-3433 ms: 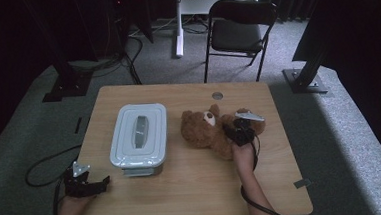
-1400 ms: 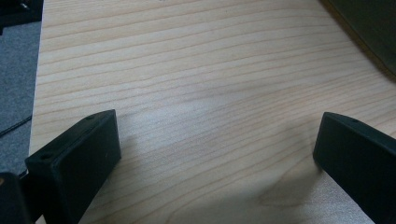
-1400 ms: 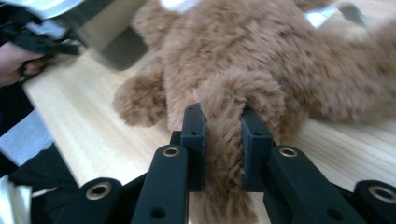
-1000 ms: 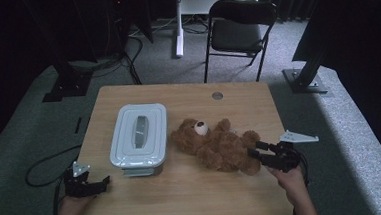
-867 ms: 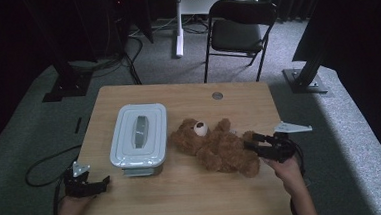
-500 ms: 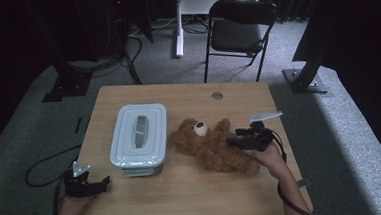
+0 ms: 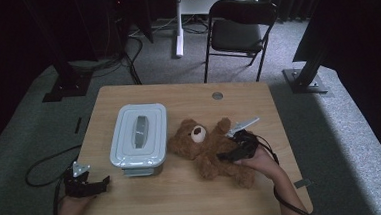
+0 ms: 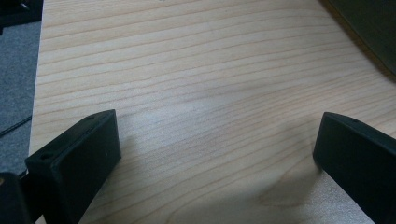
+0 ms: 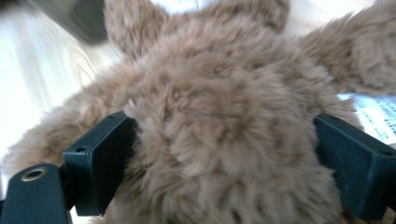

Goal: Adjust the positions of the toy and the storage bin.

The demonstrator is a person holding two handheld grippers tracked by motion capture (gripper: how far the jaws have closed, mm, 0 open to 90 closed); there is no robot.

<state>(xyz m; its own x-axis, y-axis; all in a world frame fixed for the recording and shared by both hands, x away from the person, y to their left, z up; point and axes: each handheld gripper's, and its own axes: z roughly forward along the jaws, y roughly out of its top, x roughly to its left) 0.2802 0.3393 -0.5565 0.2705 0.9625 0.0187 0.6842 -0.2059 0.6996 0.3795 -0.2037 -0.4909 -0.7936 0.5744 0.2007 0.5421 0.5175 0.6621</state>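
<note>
A brown teddy bear (image 7: pixel 204 145) lies on its back in the middle of the wooden table (image 7: pixel 188 95), head toward the grey-blue lidded container (image 7: pixel 139 135). My right gripper (image 7: pixel 227 156) reaches over the bear's belly from the right. In the right gripper view its jaws have just been opening and stand wide on either side of the furry body (image 9: pixel 224 84), fur brushing both fingers (image 9: pixel 100 154). My left gripper (image 7: pixel 101 183) rests open at the table's front left corner, with bare wood between its jaws (image 8: pixel 215 158).
The container stands left of the bear, its lid on. A small round grommet (image 7: pixel 217 95) sits near the table's far edge. A folding chair (image 7: pixel 241 24) and dark stand bases are on the carpet behind the table.
My right gripper has travelled left from the table's right edge onto the bear, and its jaws have spread wider. The bear, the container and the left gripper have stayed put over the last second.
</note>
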